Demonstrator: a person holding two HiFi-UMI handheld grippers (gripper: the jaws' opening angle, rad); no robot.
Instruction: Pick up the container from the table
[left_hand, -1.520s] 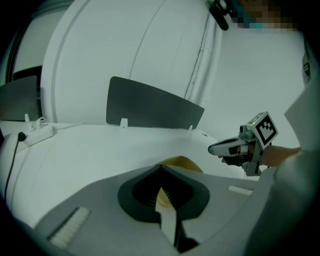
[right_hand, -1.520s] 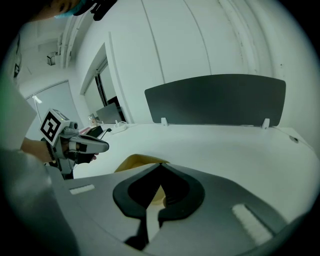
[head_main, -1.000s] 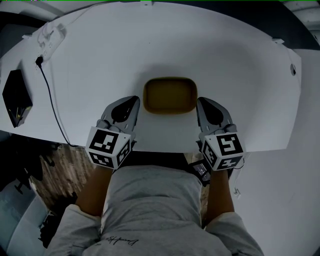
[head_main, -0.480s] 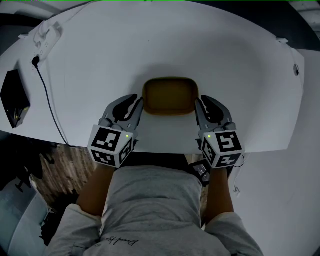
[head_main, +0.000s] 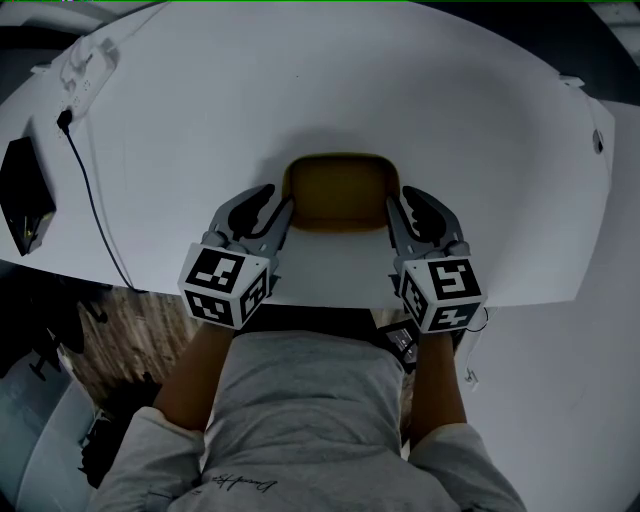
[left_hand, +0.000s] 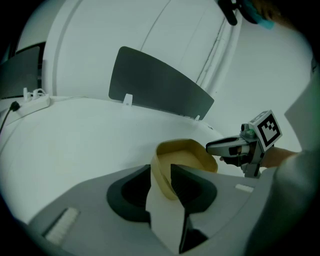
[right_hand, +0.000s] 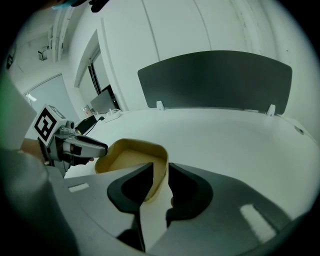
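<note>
Mustard container (head_main: 340, 190): smooth rounded-rectangle tub on matte white table (head_main: 450, 110), toward 6 o'clock.
Left tongs (head_main: 280, 207): jaws just opened, loosely astride its 9 o'clock wall.
Right tongs (head_main: 402, 205): just opened, astride 3 o'clock wall.

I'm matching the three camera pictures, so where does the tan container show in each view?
Head view: container at centre, on the white table.
Left gripper view: container just below centre, slightly right.
Right gripper view: container below centre, left of middle.
Shared landmark: the white table beneath it in all three.
</note>
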